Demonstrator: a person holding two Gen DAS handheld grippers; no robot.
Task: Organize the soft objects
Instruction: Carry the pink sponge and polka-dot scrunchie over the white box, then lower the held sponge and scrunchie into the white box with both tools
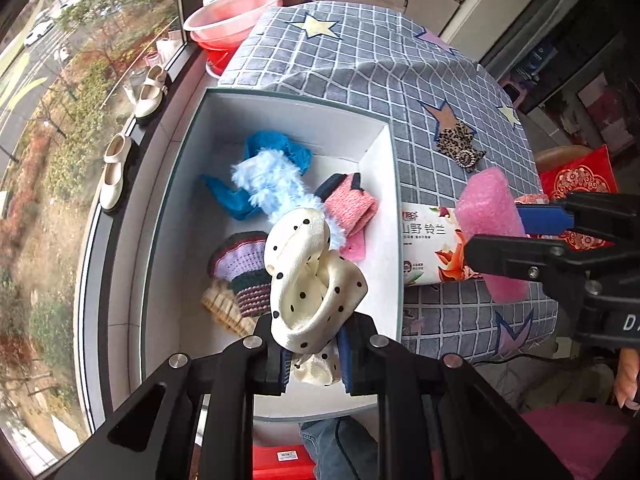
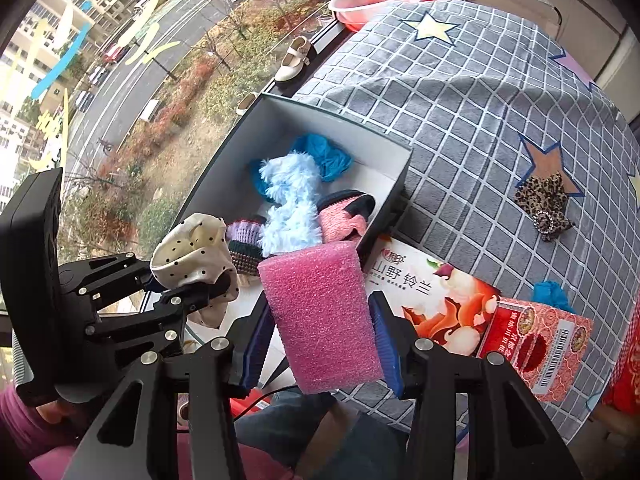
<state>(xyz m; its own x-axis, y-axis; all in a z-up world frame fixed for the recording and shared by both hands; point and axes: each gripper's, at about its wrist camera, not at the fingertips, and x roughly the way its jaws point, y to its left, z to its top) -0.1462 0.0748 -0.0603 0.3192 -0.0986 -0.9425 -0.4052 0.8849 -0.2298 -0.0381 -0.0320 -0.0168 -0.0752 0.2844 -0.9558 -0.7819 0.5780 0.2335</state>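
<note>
Left gripper: clamped on the lower folds of a cream satin scrunchie with black polka dots; held above the near end of the open white cardboard box.
Right gripper: closed on a pink rectangular foam sponge; blue pads pressing its two long sides, sponge upright just beside the box's near right corner.
Scrunchie handling: very light, limp, slick satin; likely to slide out of a shallow pinch. Best taken where the fabric bunches thickest over the elastic, as now.
Sponge handling: light, springy, open-celled; gives under pressure without harm. Mid-body grip across the narrow width looks secure; a hard squeeze would only deform it.
Box contents: fluffy pale-blue plush piece, crumpled bright-blue cloth, pink knitted sock with dark trim, purple striped knit item. All soft and loosely piled, so a drop from low height should do no damage.
Still on the grey checked star-print tablecloth: leopard-print bow hair clip, well apart from the box. Stiffer at its round buckle; probably better pinched by the fabric loop.
Other items: floral tissue pack and red patterned carton beside the box; not obviously part of the sorting.
Progress: seemingly well along, two pieces in hand and one bow left out.
</note>
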